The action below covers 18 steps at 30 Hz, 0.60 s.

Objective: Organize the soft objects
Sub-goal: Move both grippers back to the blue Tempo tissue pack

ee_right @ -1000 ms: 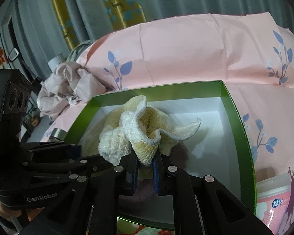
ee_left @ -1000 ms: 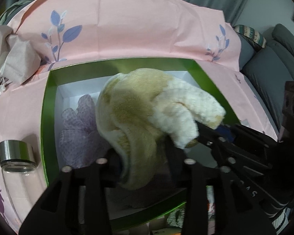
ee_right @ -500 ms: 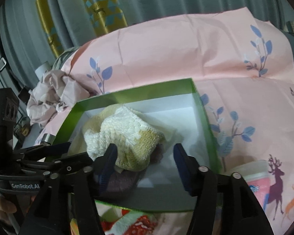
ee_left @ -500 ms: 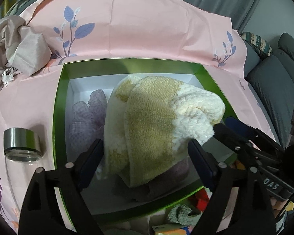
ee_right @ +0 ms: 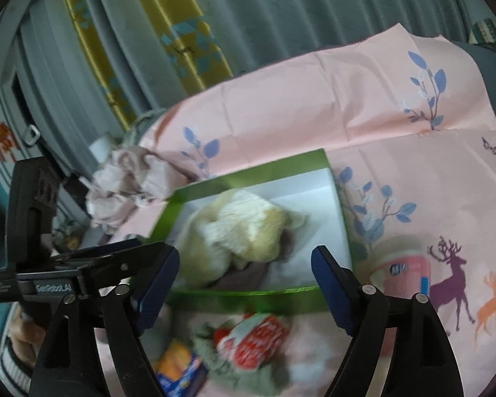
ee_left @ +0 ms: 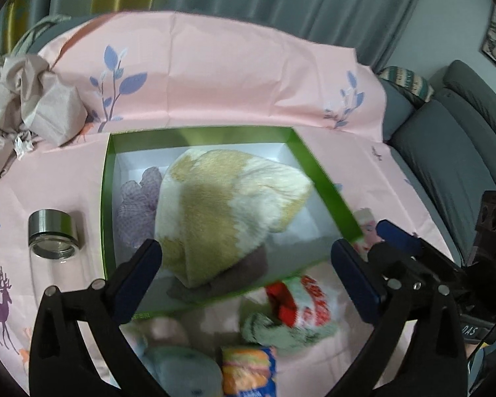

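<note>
A yellow-and-cream fluffy towel (ee_left: pixel 228 211) lies bunched in the green box (ee_left: pixel 105 198), on top of a brown cloth (ee_left: pixel 248 268) and beside a lilac knit piece (ee_left: pixel 137 205). The towel (ee_right: pixel 241 231) and box (ee_right: pixel 248 294) also show in the right wrist view. My left gripper (ee_left: pixel 248 271) is open and empty, held back over the box's near edge. My right gripper (ee_right: pixel 244 281) is open and empty, also back from the box. Several loose soft items lie in front of the box: a red-and-white sock (ee_left: pixel 301 301), a grey-green sock (ee_left: pixel 281 334) and a colourful one (ee_left: pixel 248 374).
A glass jar with a metal lid (ee_left: pixel 51 235) lies left of the box on the pink cloth. A crumpled beige cloth (ee_left: pixel 26 106) sits at the back left. A pink tub (ee_right: pixel 403 271) stands right of the box. A grey sofa (ee_left: pixel 453 152) is at the right.
Both grippers let go of the yellow-and-cream towel, opened wide and pulled back. The towel now rests in the box, and the loose socks in front have come into view.
</note>
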Motion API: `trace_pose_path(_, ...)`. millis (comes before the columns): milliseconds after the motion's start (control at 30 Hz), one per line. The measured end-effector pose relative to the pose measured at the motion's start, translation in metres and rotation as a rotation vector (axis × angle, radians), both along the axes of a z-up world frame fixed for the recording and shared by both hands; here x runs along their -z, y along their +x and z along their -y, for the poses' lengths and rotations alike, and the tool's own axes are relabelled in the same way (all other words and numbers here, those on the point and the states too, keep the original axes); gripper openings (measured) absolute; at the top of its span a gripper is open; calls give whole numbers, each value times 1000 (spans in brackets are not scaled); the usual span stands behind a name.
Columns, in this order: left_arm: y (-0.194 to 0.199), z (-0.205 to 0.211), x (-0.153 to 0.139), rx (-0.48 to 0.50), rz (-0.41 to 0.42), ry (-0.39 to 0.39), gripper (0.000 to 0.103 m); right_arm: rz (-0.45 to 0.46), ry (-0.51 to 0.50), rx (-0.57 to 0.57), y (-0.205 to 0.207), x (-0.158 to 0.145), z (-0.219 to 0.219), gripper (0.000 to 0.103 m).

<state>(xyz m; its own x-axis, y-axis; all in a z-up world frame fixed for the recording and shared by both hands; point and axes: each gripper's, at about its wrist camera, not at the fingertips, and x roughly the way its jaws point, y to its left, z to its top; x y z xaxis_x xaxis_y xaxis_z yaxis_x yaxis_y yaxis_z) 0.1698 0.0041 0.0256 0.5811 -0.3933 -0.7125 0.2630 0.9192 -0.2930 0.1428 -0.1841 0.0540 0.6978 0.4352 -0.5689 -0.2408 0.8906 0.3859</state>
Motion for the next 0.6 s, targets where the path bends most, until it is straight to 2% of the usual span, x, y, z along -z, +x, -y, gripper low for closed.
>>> trace_pose_path(167,-30,-1,-19,12,44,-8,102,44,15,-14,-31,-11,1,86)
trace_pose_path(300,-56,-9,-29,9,61,-17,102,51,-35,-17,-57,-12,-1,86)
trace_pose_path(467,-88,-26,-34,-27,83,5,102,41,-84,-14,-84,-11,-1,86)
trace_pose_path(600,-109,-50,-30,-73,69,-25,102,42,-114,-11,-105,-10,-1,86)
